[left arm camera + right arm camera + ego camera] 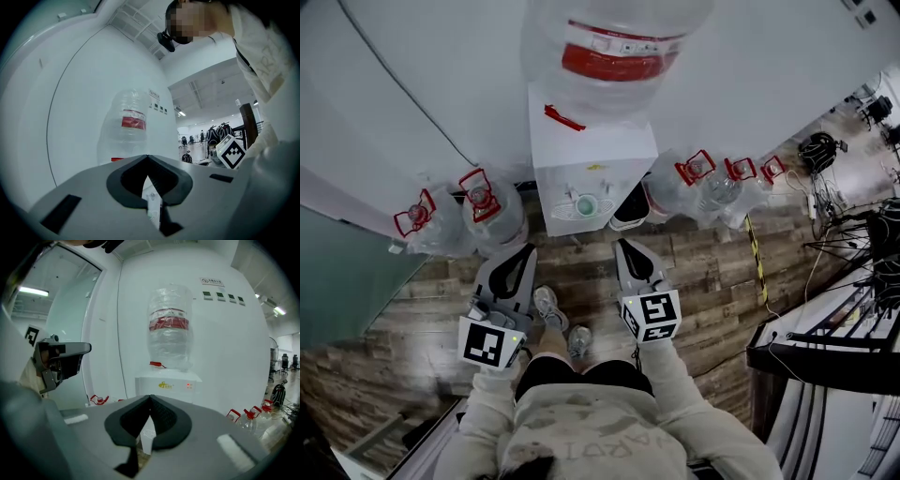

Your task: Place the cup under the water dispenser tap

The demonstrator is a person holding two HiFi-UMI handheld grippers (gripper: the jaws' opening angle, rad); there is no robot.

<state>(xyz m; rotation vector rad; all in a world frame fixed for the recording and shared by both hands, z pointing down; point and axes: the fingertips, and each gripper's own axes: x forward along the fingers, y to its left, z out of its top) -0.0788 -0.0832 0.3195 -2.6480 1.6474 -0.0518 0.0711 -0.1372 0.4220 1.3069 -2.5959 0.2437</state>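
- The water dispenser [592,155] stands with its back to the white wall [412,75]. Open wood floor [712,272] separates it from both grippers.
- Five spare jugs [483,214] flank it, two on the left and three on the right.
- One cup [586,203] sits on the dispenser's front ledge.
- The left gripper [529,249] and right gripper [623,244] have their jaws together and hold nothing.

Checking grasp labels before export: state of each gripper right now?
Left gripper: closed, jaws together, holding nothing.
Right gripper: closed, jaws together, holding nothing.
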